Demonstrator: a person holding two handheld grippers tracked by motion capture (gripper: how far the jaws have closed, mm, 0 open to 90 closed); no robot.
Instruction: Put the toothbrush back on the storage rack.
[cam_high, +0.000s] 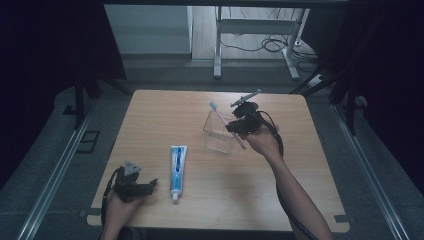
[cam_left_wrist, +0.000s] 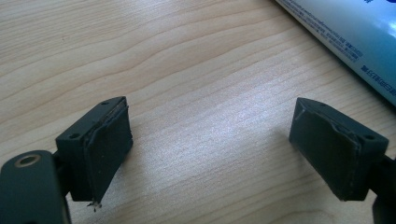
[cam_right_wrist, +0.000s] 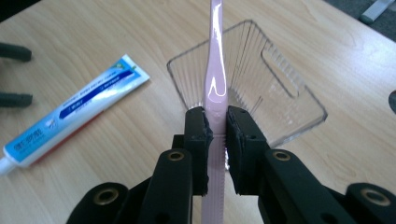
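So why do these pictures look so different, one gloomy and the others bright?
High view: dim, with dark surroundings around the table. Left gripper view: bright, with a soft sheen on the wood. Right gripper view: a glare streak on the pink toothbrush, and the nearest tong arms are blurred.

Print on the toothpaste tube is too small to read.

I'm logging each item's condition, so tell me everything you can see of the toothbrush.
The toothbrush has a slim, glossy pale-pink handle that looks like plastic, with a ribbed grip section near the pads and a light blue head showing in the high view. The right gripper clamps its handle from both sides, holding it slanted above the clear ribbed holder, over the wooden table.
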